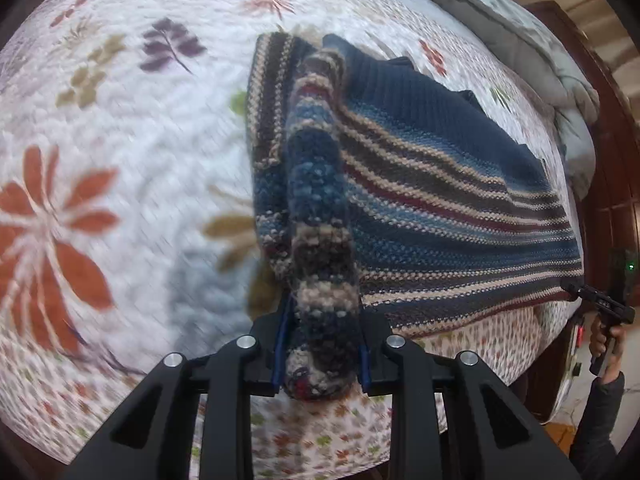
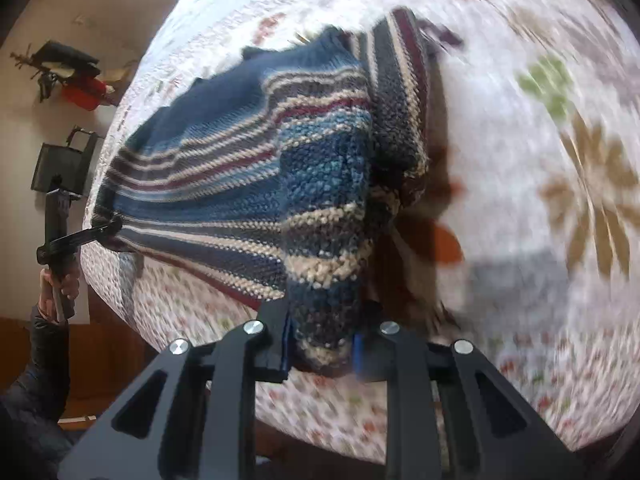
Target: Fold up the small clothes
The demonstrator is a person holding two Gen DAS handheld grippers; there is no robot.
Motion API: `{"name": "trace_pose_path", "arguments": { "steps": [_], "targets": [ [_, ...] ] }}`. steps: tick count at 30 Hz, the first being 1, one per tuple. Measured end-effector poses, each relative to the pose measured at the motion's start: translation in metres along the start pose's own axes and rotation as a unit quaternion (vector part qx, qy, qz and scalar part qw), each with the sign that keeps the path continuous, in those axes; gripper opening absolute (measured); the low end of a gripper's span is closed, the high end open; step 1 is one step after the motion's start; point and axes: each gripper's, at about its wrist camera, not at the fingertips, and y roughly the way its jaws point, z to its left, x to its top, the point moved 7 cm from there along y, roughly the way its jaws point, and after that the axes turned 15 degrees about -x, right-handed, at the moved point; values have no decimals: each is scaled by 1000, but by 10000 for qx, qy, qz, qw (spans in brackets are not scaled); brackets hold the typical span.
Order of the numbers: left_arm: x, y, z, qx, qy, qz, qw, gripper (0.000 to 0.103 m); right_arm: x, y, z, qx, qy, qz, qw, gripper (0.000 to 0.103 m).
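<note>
A small striped knit sweater (image 1: 440, 184), navy with beige, blue and maroon bands, is stretched between my two grippers above a floral bedspread (image 1: 120, 140). My left gripper (image 1: 320, 356) is shut on a bunched corner of it. My right gripper (image 2: 320, 344) is shut on the opposite corner of the sweater (image 2: 240, 168). The right gripper also shows in the left wrist view (image 1: 576, 292), pinching the far hem. The left gripper shows in the right wrist view (image 2: 112, 226) in the same way. The far part of the sweater lies on the bed.
The bedspread (image 2: 520, 160) covers the bed. A rumpled grey quilt (image 1: 520, 48) lies along the bed's far side by a dark wooden frame (image 1: 612, 184). A wall with hung items (image 2: 68, 76) is at the left in the right wrist view.
</note>
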Motion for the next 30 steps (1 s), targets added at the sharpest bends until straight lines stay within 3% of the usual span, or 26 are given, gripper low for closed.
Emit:
{"name": "trace_pose_path", "arguments": {
  "steps": [5, 10, 12, 14, 16, 20, 22, 25, 28, 30],
  "targets": [
    [-13, 24, 4, 247, 155, -166, 9994, 32, -21, 28, -20, 98, 424, 114, 9990, 22],
    [-21, 17, 20, 55, -39, -366, 9993, 36, -17, 53, -20, 26, 590, 85, 9982, 23],
    [-28, 6, 24, 116, -38, -375, 9992, 42, -19, 48, -21, 25, 592, 27, 9982, 29],
    [-34, -11, 27, 197, -136, -483, 9985, 42, -22, 39, -26, -20, 662, -54, 9978, 42],
    [-32, -30, 32, 382, -265, -586, 9972, 42, -27, 29, -33, -157, 695, -173, 9973, 42],
    [-27, -77, 18, 1257, 41, -1171, 9851, 45, -27, 3, -44, -328, 694, -399, 9963, 59],
    [-18, -97, 4, 1230, 159, -1496, 9809, 56, -20, -12, -50, -380, 666, -534, 9956, 62],
    [1, -99, -26, 892, 435, -1519, 9834, 57, 4, -27, -49, -426, 661, -751, 9941, 73],
    [31, -63, -52, 1051, 790, -1372, 9818, 57, 43, -35, -35, -767, 499, -1084, 9899, 73],
    [47, -36, -64, 906, 907, -1227, 9841, 57, 67, -37, -19, -873, 239, -1299, 9874, 72]
  ]
}}
